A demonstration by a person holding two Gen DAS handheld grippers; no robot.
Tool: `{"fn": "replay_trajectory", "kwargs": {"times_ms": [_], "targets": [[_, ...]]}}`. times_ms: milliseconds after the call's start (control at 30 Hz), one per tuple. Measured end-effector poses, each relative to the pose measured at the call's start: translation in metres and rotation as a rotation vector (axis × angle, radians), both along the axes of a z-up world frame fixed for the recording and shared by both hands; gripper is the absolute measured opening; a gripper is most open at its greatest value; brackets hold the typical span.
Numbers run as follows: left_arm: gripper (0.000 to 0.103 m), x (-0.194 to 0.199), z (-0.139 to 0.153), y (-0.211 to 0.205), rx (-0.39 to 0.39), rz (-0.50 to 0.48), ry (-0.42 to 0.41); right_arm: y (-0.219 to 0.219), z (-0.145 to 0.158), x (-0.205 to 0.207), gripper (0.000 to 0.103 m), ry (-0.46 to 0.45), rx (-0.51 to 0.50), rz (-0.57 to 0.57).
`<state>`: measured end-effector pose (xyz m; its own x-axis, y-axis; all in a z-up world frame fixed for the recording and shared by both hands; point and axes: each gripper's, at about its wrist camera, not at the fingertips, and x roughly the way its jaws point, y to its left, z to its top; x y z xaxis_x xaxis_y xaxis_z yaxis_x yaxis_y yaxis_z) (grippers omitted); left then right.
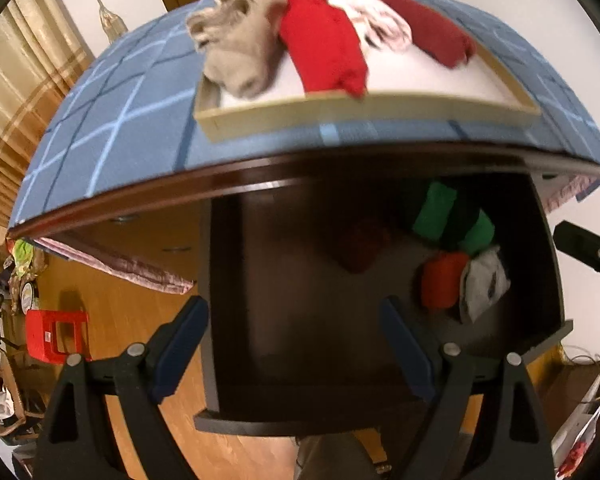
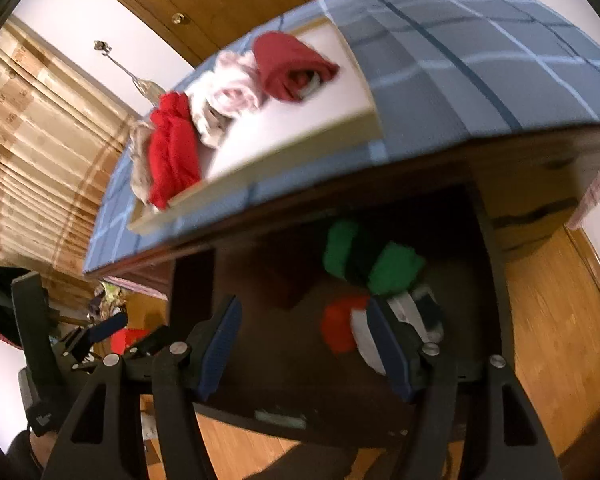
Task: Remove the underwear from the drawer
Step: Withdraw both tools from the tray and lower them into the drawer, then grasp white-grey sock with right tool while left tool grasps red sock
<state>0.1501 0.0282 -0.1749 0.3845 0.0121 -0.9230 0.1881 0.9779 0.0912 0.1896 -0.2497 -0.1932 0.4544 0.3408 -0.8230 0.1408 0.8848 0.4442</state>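
Both grippers, left (image 1: 294, 344) and right (image 2: 304, 344), jaws wide, empty, above open drawer (image 1: 548, 248) front edge; underwear (image 1: 452, 220) rear-right.

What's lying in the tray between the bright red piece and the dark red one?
A crumpled white and pink garment lies between the bright red piece and the dark red one, seen in both wrist views.

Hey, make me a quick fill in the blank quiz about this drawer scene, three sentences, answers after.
1. The shallow wooden tray sits on a blue ____ cloth.
2. The dark open drawer holds a rolled green-and-____ garment.
3. Both the left gripper and right gripper are ____.

Answers: checked; black; open
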Motion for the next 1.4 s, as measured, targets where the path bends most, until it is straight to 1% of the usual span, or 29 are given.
{"fn": "replay_trajectory", "kwargs": {"times_ms": [200,400,500,633,733,833,900,967,1033,1100,1233,1367,1400], "targets": [[0.089,-0.014,-0.018,-0.009,0.005,0.0,0.045,-0.007,-0.026,-0.019,0.067,0.079,-0.003,0.035],[0.089,-0.032,-0.035,-0.022,0.016,-0.03,0.09,-0.017,-0.046,-0.033,0.067,0.133,0.002,0.05],[0.089,-0.036,-0.041,-0.026,0.023,-0.036,0.105,-0.017,-0.055,-0.033,0.067,0.15,-0.002,0.068],[0.089,-0.039,-0.045,-0.031,0.027,-0.04,0.115,-0.014,-0.068,-0.025,0.067,0.162,-0.024,0.09],[0.089,-0.04,-0.046,-0.031,0.029,-0.04,0.118,-0.012,-0.082,-0.017,0.067,0.2,-0.038,0.088],[0.089,-0.039,-0.046,-0.029,0.037,-0.035,0.12,-0.006,-0.095,-0.004,0.067,0.224,-0.092,0.111],[0.089,-0.037,-0.045,-0.026,0.037,-0.029,0.12,-0.003,-0.107,0.006,0.067,0.257,-0.126,0.124],[0.089,-0.034,-0.044,-0.022,0.036,-0.023,0.12,-0.003,-0.12,0.015,0.067,0.296,-0.136,0.124],[0.089,-0.031,-0.043,-0.019,0.035,-0.02,0.12,-0.001,-0.136,0.022,0.067,0.34,-0.151,0.14],[0.089,-0.028,-0.042,-0.018,0.037,-0.026,0.115,0.001,-0.148,0.028,0.067,0.366,-0.182,0.161],[0.089,-0.025,-0.038,-0.018,0.041,-0.047,0.103,0.003,-0.158,0.034,0.067,0.374,-0.2,0.173],[0.089,-0.019,-0.041,-0.02,0.033,-0.057,0.125,0.009,-0.16,0.037,0.067,0.373,-0.232,0.205],[0.089,-0.017,-0.042,-0.021,0.034,-0.062,0.128,0.01,-0.16,0.037,0.066,0.37,-0.239,0.213]]}}
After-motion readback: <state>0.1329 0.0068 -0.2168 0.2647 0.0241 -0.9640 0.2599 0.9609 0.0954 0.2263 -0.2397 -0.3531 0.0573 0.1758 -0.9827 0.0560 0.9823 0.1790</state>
